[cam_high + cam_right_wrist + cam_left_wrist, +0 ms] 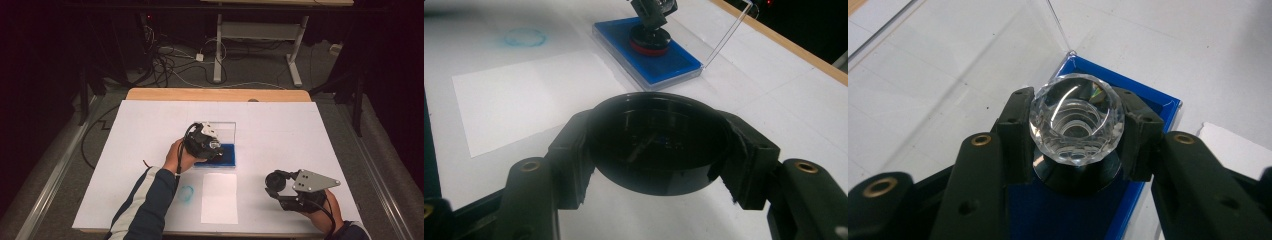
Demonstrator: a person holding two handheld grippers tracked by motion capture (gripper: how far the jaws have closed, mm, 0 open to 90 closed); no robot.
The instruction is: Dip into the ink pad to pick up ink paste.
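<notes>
White-covered bench (300, 150): your left claw (1075, 135) clenches the faceted clear crystal stamp knob (1076, 119), slippery and chip-prone; right claw (659, 165) clamps its round black cap (658, 142).

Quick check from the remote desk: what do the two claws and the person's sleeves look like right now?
Both claws are black. The left claw and right claw each trail a black cable. In the gripper views each has blocky black fingers with brass-coloured screw inserts. The right claw carries a grey three-cornered plate dotted with small holes. The left sleeve is dark blue with a white stripe; the right cuff looks dark.
</notes>
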